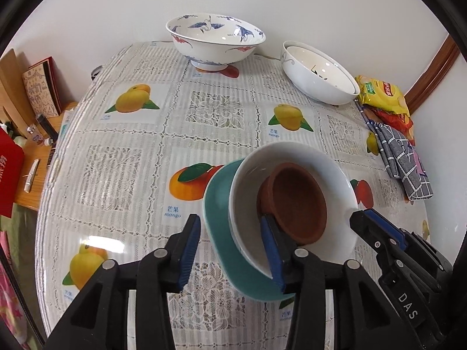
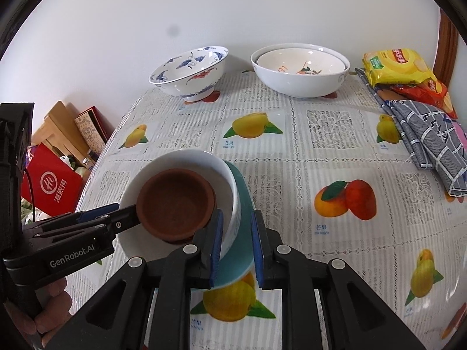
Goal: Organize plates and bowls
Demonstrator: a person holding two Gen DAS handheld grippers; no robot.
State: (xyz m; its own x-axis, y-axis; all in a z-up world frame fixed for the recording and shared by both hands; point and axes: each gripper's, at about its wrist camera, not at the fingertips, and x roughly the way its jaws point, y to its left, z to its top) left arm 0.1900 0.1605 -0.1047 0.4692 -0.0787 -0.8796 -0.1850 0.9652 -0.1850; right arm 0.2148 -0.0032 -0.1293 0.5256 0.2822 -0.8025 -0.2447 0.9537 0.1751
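A small brown bowl (image 1: 294,201) (image 2: 175,204) sits inside a white bowl (image 1: 329,163) (image 2: 186,157), which rests on a teal plate (image 1: 221,233) (image 2: 245,204) near the table's front. My left gripper (image 1: 230,250) (image 2: 128,214) is open. One finger is inside the white bowl beside the brown one, and the other stands clear outside the teal rim. My right gripper (image 2: 236,248) (image 1: 363,215) straddles the opposite side, with one pad inside the white bowl and one just outside the plate. Its gap is narrow and the grip looks slack.
A blue crane-patterned bowl (image 1: 216,40) (image 2: 189,70) and two nested white bowls (image 1: 318,73) (image 2: 300,67) stand at the back by the wall. Snack packets (image 2: 400,64) and a checked cloth (image 2: 432,143) lie at the right edge. A low desk with a red bag (image 2: 49,186) is to the left.
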